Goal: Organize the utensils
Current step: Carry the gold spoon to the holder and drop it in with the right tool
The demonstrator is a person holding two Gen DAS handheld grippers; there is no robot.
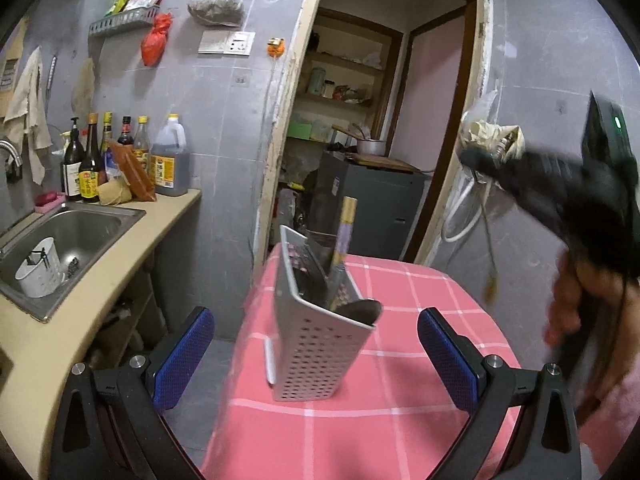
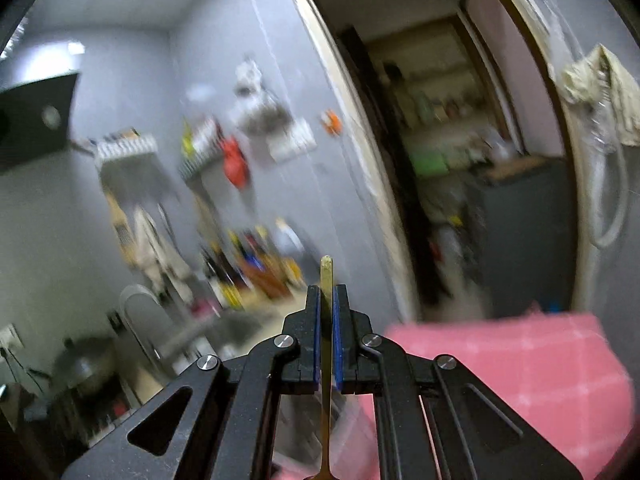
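Right tool (image 2: 327,320) near level, clamped on gold utensil handle (image 2: 326,276)

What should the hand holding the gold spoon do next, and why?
Probably carry it over the metal holder and lower it in, bowl end first. The right gripper is shut on the gold spoon, held in the air, while the holder stands on the pink tablecloth with other utensils already in it.

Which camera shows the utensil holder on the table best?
The left wrist view: the perforated metal holder stands upright in plain sight on the pink tablecloth, utensils poking out of it. The right wrist view is blurred and shows only the tablecloth, no holder that I can make out.
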